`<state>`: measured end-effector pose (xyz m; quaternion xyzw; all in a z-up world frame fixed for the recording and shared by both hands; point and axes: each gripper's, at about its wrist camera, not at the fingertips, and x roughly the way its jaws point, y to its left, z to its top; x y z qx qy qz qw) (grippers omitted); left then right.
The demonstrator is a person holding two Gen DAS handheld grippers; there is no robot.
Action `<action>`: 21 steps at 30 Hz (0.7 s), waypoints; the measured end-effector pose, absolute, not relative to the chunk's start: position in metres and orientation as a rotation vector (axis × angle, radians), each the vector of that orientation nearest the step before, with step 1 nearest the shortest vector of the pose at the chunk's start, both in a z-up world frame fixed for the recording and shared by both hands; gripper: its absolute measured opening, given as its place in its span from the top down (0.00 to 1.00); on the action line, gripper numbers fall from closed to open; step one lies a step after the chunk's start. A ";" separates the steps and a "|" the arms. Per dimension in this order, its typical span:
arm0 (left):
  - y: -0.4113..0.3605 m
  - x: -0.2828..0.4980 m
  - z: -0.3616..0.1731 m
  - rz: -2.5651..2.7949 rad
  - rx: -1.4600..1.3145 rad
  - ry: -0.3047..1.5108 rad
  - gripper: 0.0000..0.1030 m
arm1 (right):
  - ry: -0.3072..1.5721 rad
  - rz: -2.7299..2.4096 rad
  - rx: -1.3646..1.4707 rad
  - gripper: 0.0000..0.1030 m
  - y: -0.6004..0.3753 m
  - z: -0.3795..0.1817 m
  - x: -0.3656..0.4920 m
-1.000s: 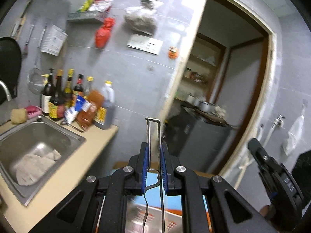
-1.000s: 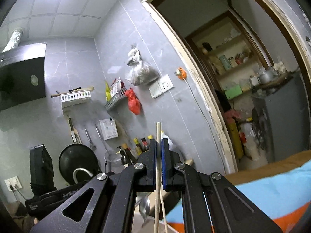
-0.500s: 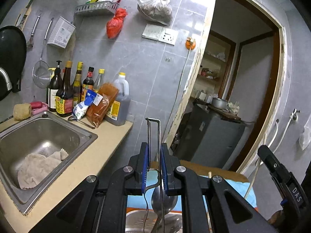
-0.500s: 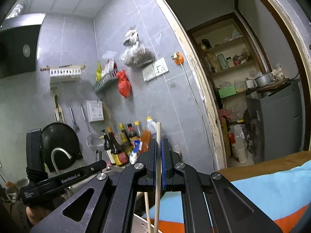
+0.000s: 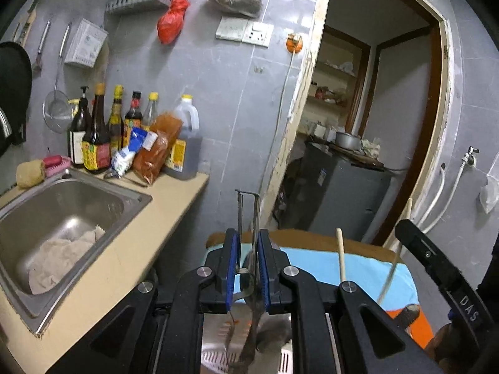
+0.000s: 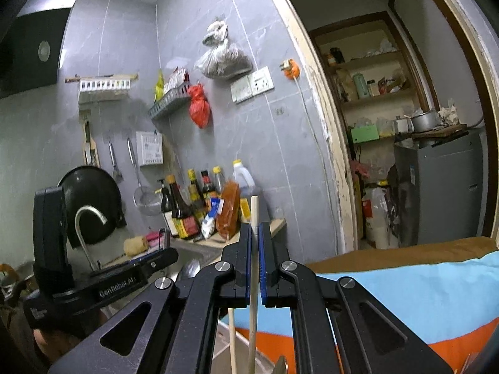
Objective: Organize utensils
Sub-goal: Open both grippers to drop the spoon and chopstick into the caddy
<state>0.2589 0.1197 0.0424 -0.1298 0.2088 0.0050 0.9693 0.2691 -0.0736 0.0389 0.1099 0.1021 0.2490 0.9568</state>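
The worktop (image 5: 137, 249) has a bare strip between the sink (image 5: 62, 215) and its front edge, but bottles (image 5: 124, 137) and packets crowd its back against the tiled wall. Ahead, the open doorway (image 5: 374, 124) is partly blocked low down by a grey cabinet (image 5: 336, 196). Upright chopsticks (image 5: 341, 255) stand just right of the left tongs (image 5: 248, 268), with the right tongs (image 6: 255, 268) close beyond.

Sauce bottles (image 5: 99, 137) behind a steel sink (image 5: 124, 193); red bag (image 6: 199, 106) on the tiled wall
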 end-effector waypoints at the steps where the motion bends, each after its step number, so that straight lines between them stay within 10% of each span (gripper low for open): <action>1: 0.120 0.259 0.042 -0.001 -0.267 0.440 0.87 | 0.219 0.508 0.225 0.95 -0.074 0.038 0.270; 5: 0.120 0.259 0.039 -0.022 -0.289 0.493 0.82 | 0.258 0.512 0.234 0.95 -0.078 0.035 0.270; 10: 0.120 0.250 0.041 -0.027 -0.328 0.486 0.45 | 0.282 0.495 0.250 0.94 -0.087 0.035 0.266; 13: 0.117 0.246 0.046 -0.019 -0.339 0.475 0.39 | 0.286 0.476 0.256 0.93 -0.094 0.037 0.263; 17: 0.102 0.241 0.055 -0.016 -0.313 0.458 0.27 | 0.282 0.436 0.275 0.65 -0.111 0.043 0.257; 21: 0.086 0.233 0.064 -0.001 -0.289 0.415 0.11 | 0.276 0.388 0.271 0.64 -0.133 0.048 0.247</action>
